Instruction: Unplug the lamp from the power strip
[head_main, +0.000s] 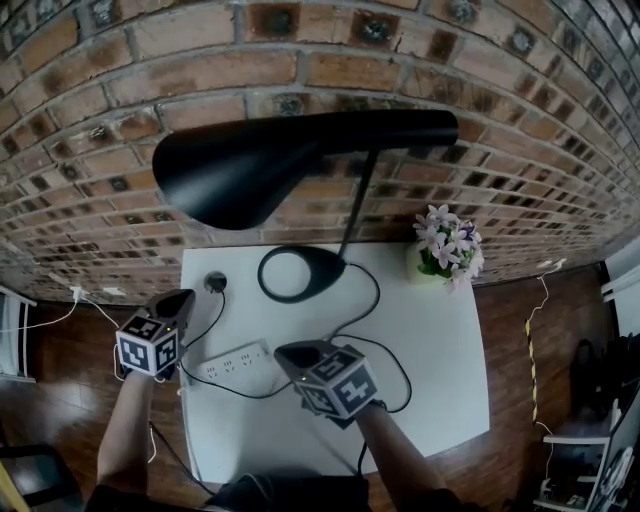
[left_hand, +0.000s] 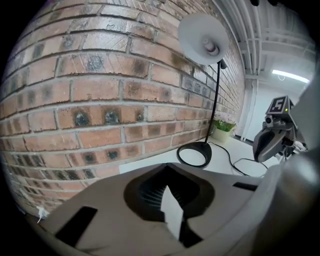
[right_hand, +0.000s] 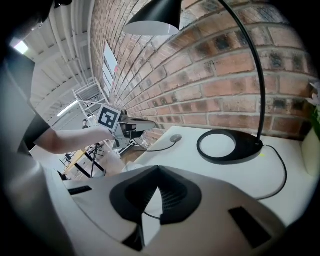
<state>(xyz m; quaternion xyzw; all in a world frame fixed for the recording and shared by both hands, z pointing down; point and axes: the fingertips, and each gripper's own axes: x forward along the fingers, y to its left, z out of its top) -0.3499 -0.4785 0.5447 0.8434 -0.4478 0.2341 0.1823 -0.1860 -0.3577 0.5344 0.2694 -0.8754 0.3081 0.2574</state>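
Observation:
The black lamp's ring base (head_main: 300, 272) stands at the back of the white table (head_main: 440, 340), its shade overhead. A white power strip (head_main: 235, 362) lies near the front left. The lamp's round plug (head_main: 215, 282) lies on the table behind the strip, out of its sockets, with the black cord (head_main: 398, 380) looping along the table. My left gripper (head_main: 178, 303) hovers left of the plug, shut and holding nothing (left_hand: 172, 210). Over the strip's right end, my right gripper (head_main: 297, 354) is shut too (right_hand: 150, 205); the plug (right_hand: 175, 137) lies well ahead of it.
A pot of pink flowers (head_main: 447, 250) stands at the table's back right corner. The brick wall (head_main: 90, 170) runs just behind the table. White cables (head_main: 70, 300) lie on the wooden floor to the left, and shelving (head_main: 590, 450) stands at the right.

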